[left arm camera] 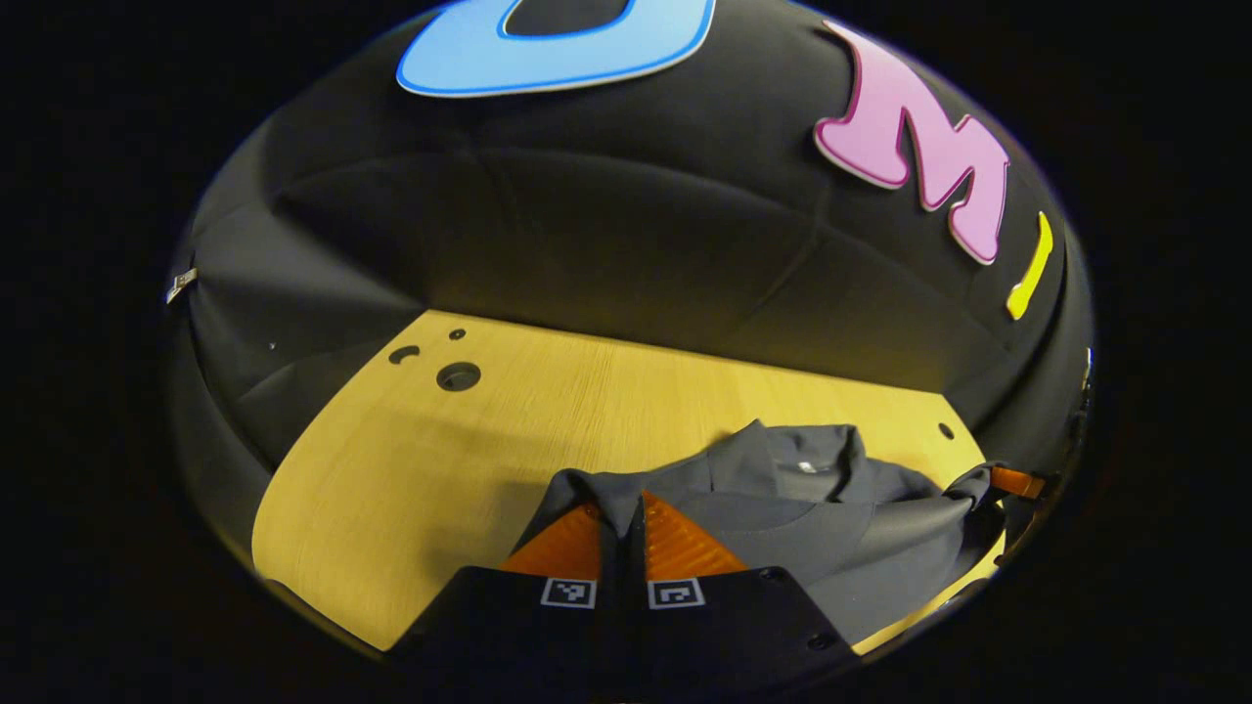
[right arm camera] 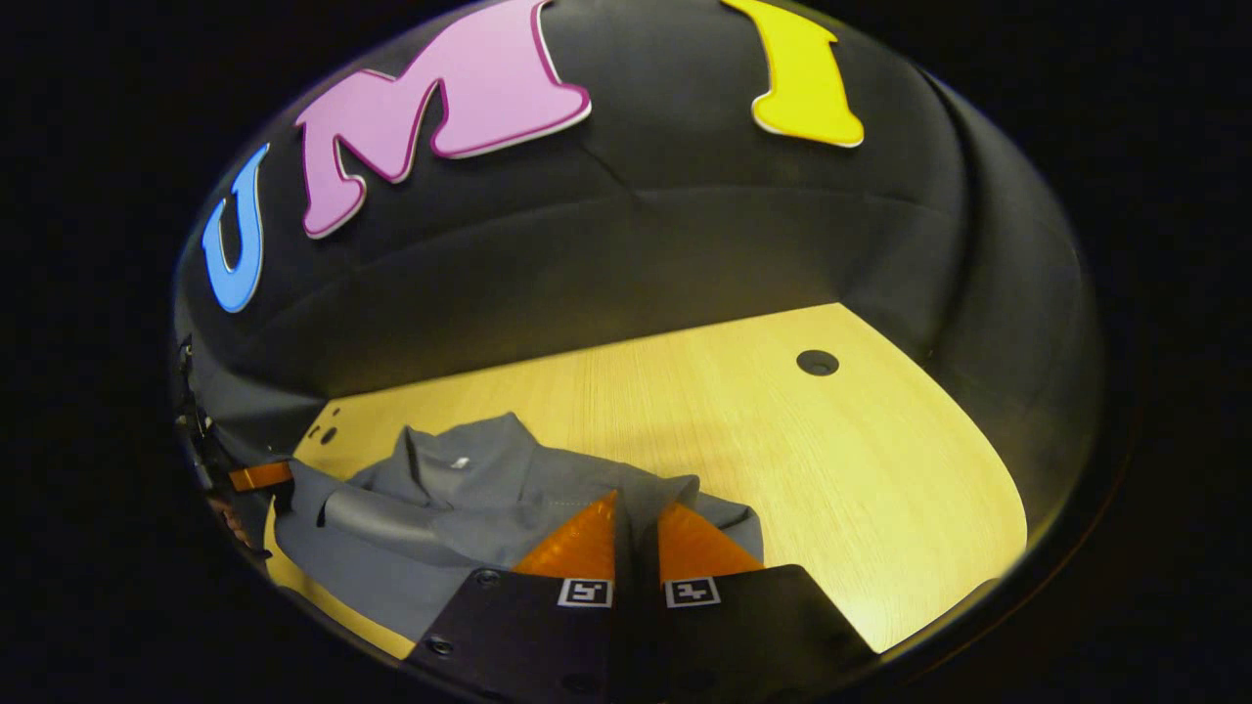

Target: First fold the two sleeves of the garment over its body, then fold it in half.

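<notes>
- Garment [left arm camera: 831, 528]: grey, soft matte cloth with a collar, lying rumpled on the table [left arm camera: 411, 469], its folds raised and uneven.
- Table: pale wood-grain board, smooth, with round holes [left arm camera: 458, 375] near its far edge beyond the garment.
- Left gripper [left arm camera: 620, 523]: fingers pressed near together, pinching a fold of the garment's edge between them.
- Right gripper [right arm camera: 636, 523]: likewise nipping a raised fold at the garment's opposite side.

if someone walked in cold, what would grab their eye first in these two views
The grey garment lying rumpled on the pale wooden table, collar toward the black booth wall. Next, each gripper pinching a fold of it: the left gripper in the left gripper view, the right gripper in the right gripper view.
</notes>
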Tool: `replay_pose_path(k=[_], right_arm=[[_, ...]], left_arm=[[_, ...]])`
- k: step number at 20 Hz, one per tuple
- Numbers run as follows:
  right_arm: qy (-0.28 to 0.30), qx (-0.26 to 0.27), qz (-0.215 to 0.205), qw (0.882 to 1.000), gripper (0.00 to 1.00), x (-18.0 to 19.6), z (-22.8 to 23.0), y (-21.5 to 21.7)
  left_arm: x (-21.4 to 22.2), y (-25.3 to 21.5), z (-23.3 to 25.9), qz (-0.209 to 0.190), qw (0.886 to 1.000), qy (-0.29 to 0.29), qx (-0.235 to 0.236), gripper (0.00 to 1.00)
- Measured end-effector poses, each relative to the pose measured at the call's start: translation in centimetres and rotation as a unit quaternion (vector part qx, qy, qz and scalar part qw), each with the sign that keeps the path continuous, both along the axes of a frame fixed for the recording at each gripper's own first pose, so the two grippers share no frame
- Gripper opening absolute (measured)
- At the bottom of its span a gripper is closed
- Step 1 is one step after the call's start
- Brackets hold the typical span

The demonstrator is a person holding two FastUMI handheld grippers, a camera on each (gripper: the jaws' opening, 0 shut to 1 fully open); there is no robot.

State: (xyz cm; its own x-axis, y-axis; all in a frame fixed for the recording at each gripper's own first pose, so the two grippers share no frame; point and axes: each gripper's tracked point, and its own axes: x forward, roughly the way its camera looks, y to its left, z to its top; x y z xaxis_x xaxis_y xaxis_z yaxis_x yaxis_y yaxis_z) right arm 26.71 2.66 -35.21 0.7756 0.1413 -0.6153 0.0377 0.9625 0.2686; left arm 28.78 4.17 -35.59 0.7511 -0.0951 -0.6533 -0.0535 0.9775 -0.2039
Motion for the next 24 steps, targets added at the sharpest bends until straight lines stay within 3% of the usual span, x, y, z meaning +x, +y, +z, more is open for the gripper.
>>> replay_pose_path(k=[12, 13, 16, 20, 21, 23, 24], right_arm=[[0.051, -0.015, 0.03, 0.998, 0.05, 1.6, -7.2, 0.9], [0.056, -0.015, 0.029, 0.998, 0.0, 1.5, -7.5, 1.0], [0.07, -0.012, 0.024, 0.997, 0.09, 1.4, -8.0, 1.2], [0.087, -0.012, 0.029, 0.996, 0.27, 0.9, -7.5, 1.5], [0.091, -0.015, 0.027, 0.995, 0.39, 0.6, -7.3, 1.4], [0.09, -0.031, 0.021, 0.995, 0.63, 0.3, -6.8, 1.1], [0.085, -0.037, 0.025, 0.995, 0.64, 0.2, -6.3, 1.3]], left_arm=[[0.9, -0.2, -7.6, 0.004, 0.997, 0.072, 0.033, 0.05], [0.9, -0.2, -7.9, 0.0, 0.996, 0.077, 0.041, 0.05], [1.0, -0.5, -8.0, -0.017, 0.995, 0.072, 0.069, 0.02], [0.6, 0.1, -7.9, -0.04, 0.989, 0.087, 0.113, 0.17], [0.4, 0.2, -7.7, -0.043, 0.988, 0.09, 0.119, 0.34], [0.0, 0.1, -7.3, -0.045, 0.987, 0.095, 0.122, 0.5], [-0.3, -0.1, -7.0, -0.045, 0.987, 0.097, 0.12, 0.55]])
